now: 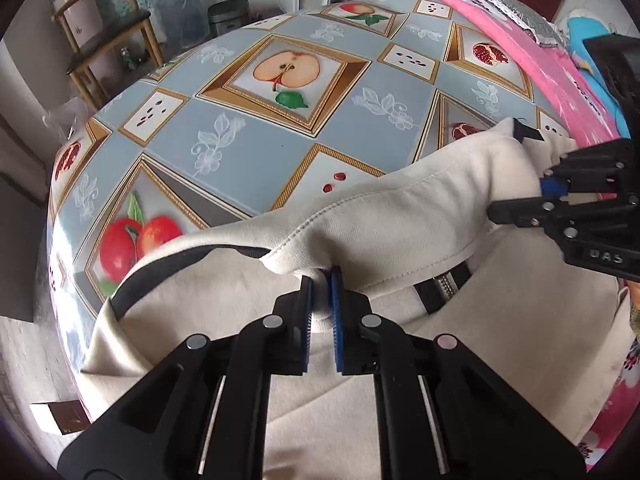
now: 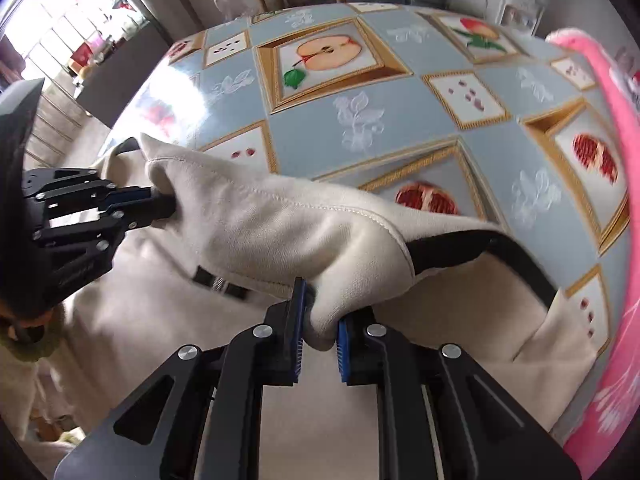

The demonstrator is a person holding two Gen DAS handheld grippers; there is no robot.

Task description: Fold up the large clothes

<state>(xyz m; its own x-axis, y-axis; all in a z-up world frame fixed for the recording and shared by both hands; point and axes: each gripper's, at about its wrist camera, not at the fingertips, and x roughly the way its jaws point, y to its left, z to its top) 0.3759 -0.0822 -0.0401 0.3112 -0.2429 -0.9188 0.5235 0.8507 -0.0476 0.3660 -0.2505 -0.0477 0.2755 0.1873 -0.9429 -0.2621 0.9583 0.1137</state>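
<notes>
One cream jacket lies on the worktop with fruit pictures. My left hand-held gripper pinches its folded edge tight. My right hand-held gripper squeezes a bunch of the same edge. A pink cloth lies beside it.

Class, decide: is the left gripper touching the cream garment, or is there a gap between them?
Touching. The left wrist view shows the left gripper with its jaws pinched on a fold of the cream garment, cloth bunched between the blue pads.
</notes>
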